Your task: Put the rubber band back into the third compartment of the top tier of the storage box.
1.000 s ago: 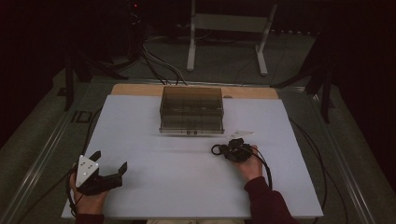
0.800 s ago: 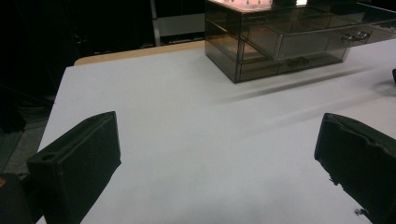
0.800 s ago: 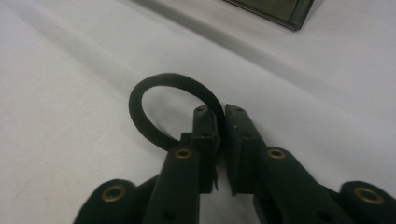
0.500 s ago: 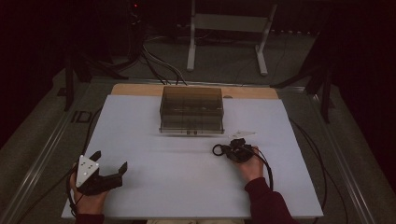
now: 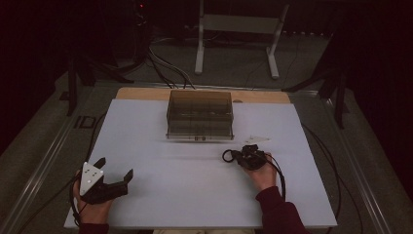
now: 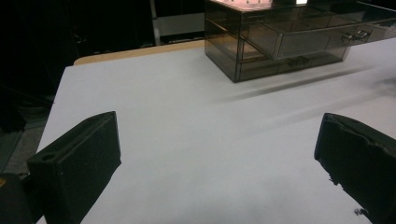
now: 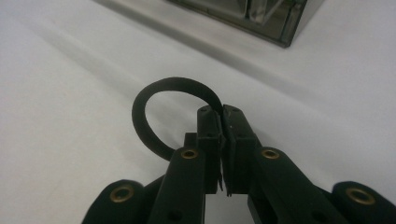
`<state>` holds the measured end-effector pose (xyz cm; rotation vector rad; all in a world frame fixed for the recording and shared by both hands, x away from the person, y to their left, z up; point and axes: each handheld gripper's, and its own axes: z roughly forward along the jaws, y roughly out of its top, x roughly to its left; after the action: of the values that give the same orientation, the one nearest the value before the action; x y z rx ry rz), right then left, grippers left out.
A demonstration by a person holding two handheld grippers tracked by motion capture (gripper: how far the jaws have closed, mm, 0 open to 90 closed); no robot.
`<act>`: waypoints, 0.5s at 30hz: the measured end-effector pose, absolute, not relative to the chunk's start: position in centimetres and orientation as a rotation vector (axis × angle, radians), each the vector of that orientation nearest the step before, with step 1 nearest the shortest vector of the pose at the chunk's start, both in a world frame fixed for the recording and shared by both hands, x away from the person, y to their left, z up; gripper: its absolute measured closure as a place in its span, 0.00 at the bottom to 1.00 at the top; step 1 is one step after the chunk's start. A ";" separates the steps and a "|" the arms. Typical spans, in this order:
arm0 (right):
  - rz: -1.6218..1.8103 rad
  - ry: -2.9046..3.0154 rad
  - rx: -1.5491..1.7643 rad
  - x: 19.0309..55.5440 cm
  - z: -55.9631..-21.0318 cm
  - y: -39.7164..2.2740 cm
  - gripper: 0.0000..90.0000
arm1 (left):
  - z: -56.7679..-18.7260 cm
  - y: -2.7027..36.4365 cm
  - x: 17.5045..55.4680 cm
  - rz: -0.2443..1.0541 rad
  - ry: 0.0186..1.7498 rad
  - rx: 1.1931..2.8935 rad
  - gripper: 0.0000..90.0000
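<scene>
White tabletop (image 5: 195, 195), dark room, smoky clear-plastic drawer box (image 5: 200, 115) at the back.
Right gripper (image 7: 222, 112) has its jaws pinched tight on a thin black ring, probably rubber (image 7: 154, 109), near the box; left gripper (image 5: 115, 174) rests wide apart, holding nothing.

My right gripper (image 5: 242, 157) pinches a black ring (image 5: 228, 155) that sticks out to its left, just short of the smoky drawer box (image 5: 199, 114). My left gripper (image 5: 115, 171) rests open, well apart from both.
</scene>
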<state>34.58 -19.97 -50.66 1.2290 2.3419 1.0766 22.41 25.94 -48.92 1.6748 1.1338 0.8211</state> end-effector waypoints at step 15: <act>1.132 2.277 1.223 33.6 -48.4 -20.5 0.97 | -49.0 25.9 22.5 0.818 1.134 1.680 0.01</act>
<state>33.63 -20.53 -48.38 1.2229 2.2774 1.1324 22.46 25.86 -48.97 1.6800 1.1338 0.8183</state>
